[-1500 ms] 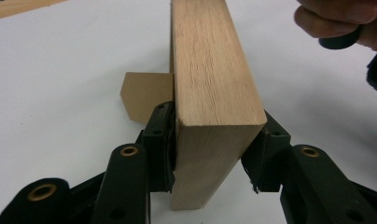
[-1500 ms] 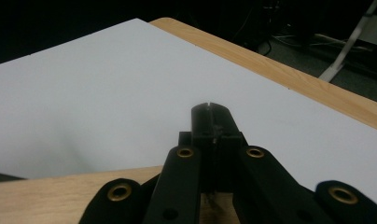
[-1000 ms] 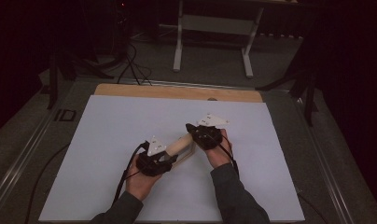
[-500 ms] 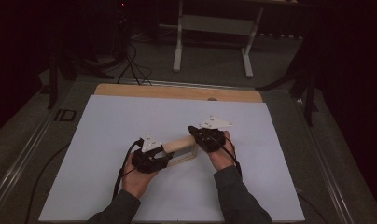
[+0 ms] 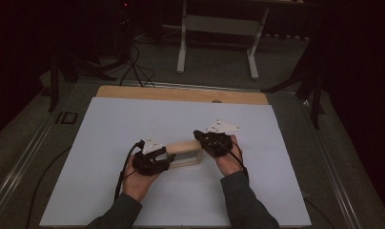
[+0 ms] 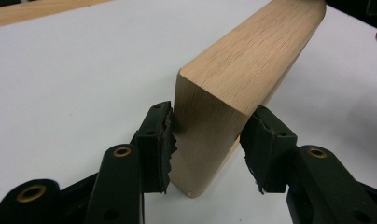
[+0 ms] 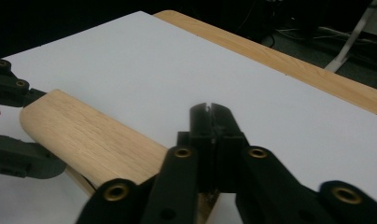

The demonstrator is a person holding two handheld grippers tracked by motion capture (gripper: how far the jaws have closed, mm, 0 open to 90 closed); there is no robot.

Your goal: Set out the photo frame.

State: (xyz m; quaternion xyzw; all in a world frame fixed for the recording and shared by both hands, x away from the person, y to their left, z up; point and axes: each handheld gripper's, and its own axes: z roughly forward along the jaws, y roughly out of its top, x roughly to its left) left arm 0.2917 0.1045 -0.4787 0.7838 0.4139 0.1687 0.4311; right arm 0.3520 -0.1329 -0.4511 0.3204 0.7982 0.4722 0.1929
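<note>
A wooden frame (image 5: 183, 153), rectangular with a pale pane in its opening, was seen standing on its long edge near the middle of the white worktop (image 5: 109, 129), held between the two grippers. The left hand-held gripper (image 6: 207, 140) was set astride the frame's near end, its toothed pads (image 6: 162, 140) on either face of the wood; the left pad was touching, while a sliver of gap seemed to remain at the right one, so the grip was judged loose or only just closing. The right hand-held gripper (image 7: 213, 122) was seen with its jaws pressed together above the frame's other end; whether wood was pinched below them could not be told.

The frame was judged stiff, fairly light and smooth-faced, with rounded corners that could slip from the pads; the pane was taken to be the fragile part, so hold was best kept on the wooden ends. Open worktop lay on all sides, with its edges and the bare wooden strip (image 5: 181, 94) at the far side well apart.
</note>
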